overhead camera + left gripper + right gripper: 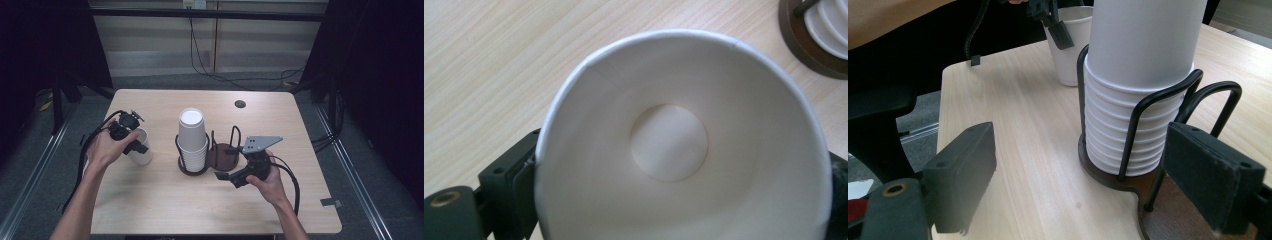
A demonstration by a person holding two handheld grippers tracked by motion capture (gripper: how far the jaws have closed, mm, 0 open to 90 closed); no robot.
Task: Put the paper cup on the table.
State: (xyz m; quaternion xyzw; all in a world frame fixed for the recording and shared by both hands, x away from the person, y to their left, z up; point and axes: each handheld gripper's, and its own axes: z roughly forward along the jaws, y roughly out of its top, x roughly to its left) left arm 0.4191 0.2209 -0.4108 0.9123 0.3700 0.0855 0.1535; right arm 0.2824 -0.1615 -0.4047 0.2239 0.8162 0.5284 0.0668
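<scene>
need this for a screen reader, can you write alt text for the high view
Seen from above, a person's left claw is at a single white paper cup on a wooden table, while the right claw waits open beside a wire holder with stacked cups.

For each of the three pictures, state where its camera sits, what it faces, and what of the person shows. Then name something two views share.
High view: above the person's side, looking forward and down on the table; both forearms, left gripper, right gripper.
Left gripper view: on that gripper, looking down into the single cup; jaws beside its rim.
Right gripper view: on that gripper, facing the cup stack in its wire holder; jaws open.
Shared: the single cup and the stack appear in all three.
</scene>
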